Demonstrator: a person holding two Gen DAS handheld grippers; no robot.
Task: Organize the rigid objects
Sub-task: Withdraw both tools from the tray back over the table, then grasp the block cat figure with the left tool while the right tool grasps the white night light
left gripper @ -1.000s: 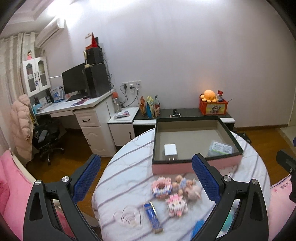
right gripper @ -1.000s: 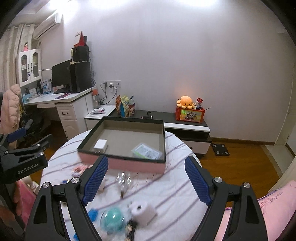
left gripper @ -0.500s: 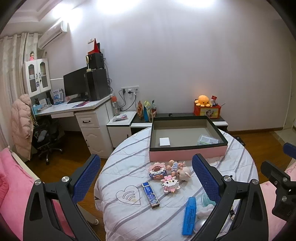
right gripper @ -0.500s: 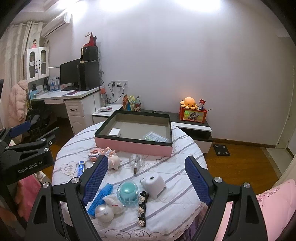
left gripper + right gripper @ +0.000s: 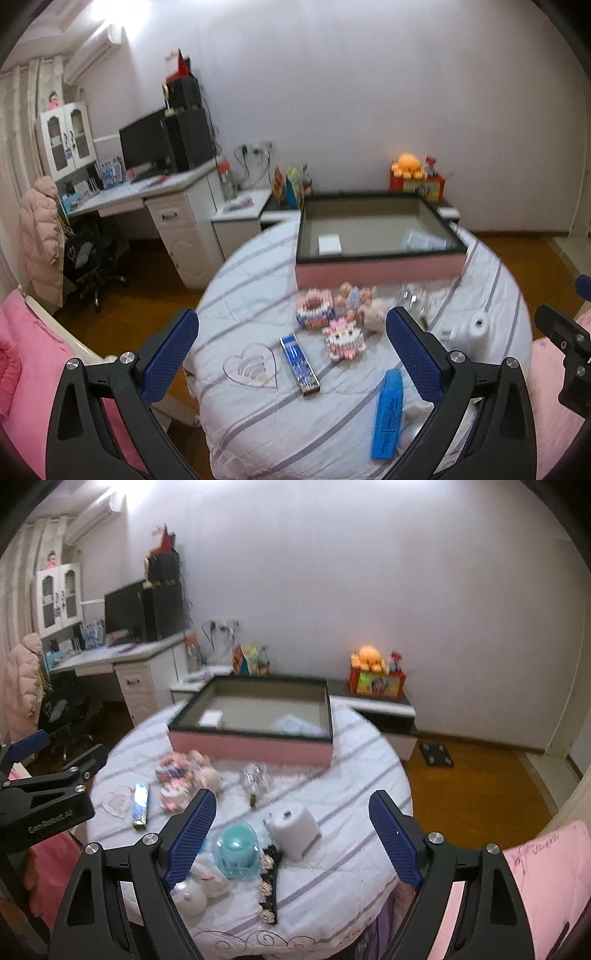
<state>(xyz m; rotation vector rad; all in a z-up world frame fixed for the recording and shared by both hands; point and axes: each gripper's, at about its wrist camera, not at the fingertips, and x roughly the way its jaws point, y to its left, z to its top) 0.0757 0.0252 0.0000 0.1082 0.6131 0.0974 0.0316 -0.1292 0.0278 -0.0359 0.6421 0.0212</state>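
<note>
The left gripper (image 5: 291,354) has its blue-padded jaws spread wide with nothing between them, hanging above the near half of a round table (image 5: 258,435) draped in a white cloth with grey stripes; the right gripper (image 5: 291,834) is likewise spread and empty, over the table's near right part. Under the left gripper lie a slim blue box (image 5: 300,359), a clear heart-shaped piece (image 5: 252,365) just left of it, and a pink-and-white brick figure (image 5: 345,339) just right of it; a longer blue case (image 5: 388,414) lies nearer the edge, partly behind the right finger (image 5: 413,354). Between the right gripper's fingers sit a teal round object in clear wrapping (image 5: 236,849), a white boxy device (image 5: 295,829) just beside it, and a black hair clip with flowers (image 5: 267,886) running toward the edge; a white rabbit figure (image 5: 208,880) lies by the left finger (image 5: 190,842). Farther out are a clear glass item (image 5: 255,777) and a cluster of small dolls (image 5: 356,297). At the table's far side stands the open pink tray with a dark rim (image 5: 380,273), holding a white square item (image 5: 329,243) and a clear packet (image 5: 424,240), well apart; the frames are somewhat blurred.
</note>
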